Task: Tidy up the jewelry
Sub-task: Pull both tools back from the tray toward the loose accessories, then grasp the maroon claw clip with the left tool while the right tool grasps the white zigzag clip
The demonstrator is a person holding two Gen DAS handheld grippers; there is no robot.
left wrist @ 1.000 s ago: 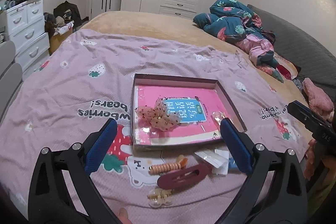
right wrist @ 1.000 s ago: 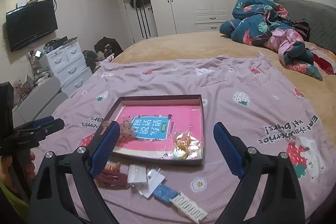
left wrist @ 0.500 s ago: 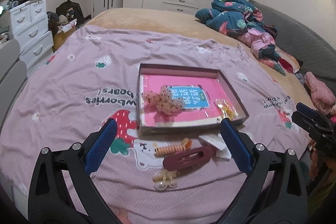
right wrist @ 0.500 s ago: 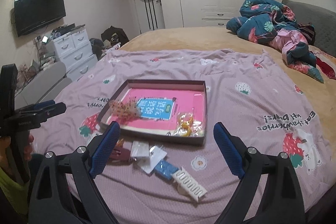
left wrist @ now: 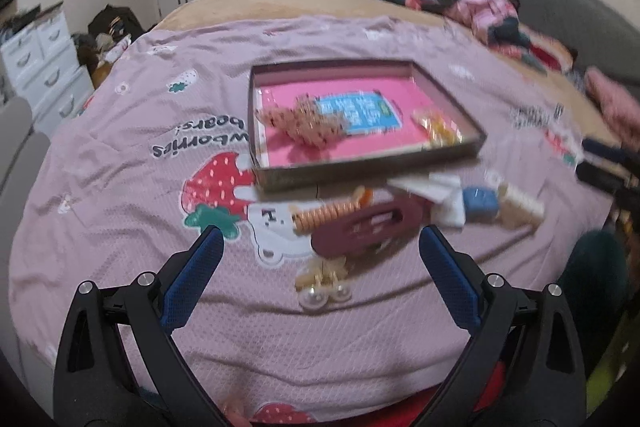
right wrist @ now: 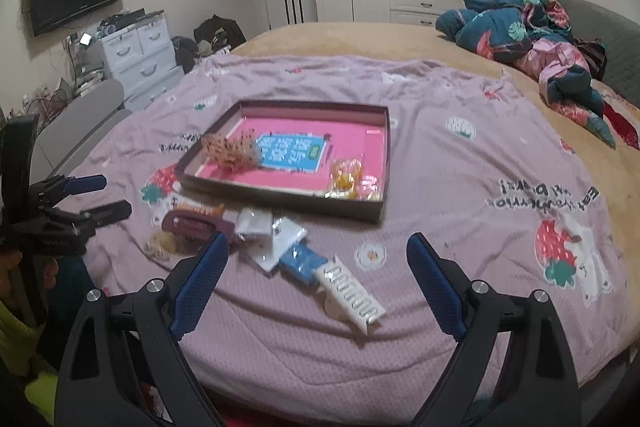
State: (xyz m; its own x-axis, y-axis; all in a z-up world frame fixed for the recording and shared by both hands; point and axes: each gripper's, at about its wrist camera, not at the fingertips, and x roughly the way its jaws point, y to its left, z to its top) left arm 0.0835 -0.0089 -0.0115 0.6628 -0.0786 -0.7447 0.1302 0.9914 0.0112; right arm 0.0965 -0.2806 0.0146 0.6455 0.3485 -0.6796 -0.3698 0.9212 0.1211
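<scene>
Left wrist view: the left gripper (left wrist: pixel 320 259) hangs wide open and empty over a maroon hair clip (left wrist: pixel 364 225) and pearl clip (left wrist: pixel 324 285) on the pink blanket (left wrist: pixel 120 167), just in front of the shallow box (left wrist: pixel 360 173). The right gripper (right wrist: pixel 318 263) is likewise spread, empty. Clustered pieces risk a snagged neighbour.

both claws have dropped closer to the hair clips (left wrist: pixel 362 227) on the bed.

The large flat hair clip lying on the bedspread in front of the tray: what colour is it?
Dark maroon hair clip, clearest in the left wrist view.
</scene>
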